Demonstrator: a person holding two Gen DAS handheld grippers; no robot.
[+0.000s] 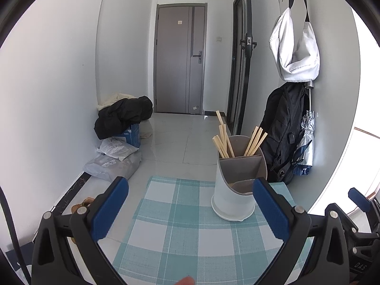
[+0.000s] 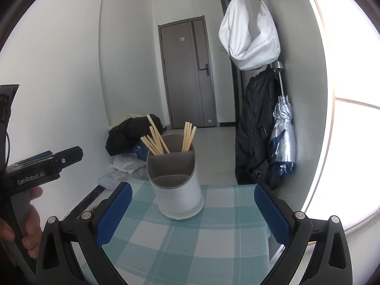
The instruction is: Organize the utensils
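Chopsticks (image 2: 156, 140) already stand sorted in the holder (image 2: 177, 185), so with both tongs (image 1: 190, 204) (image 2: 191, 210) spread apart and empty, I judge only checking the counter (image 2: 190, 237) remains.

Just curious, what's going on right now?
Left hand-held gripper open, right hand-held gripper open. Chopsticks in holder. Nothing blocking.

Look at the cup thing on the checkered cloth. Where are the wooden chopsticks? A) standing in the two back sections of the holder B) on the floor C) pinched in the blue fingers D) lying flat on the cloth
A: the chopsticks stand in the two rear sections of the holder, while its front section looks empty.
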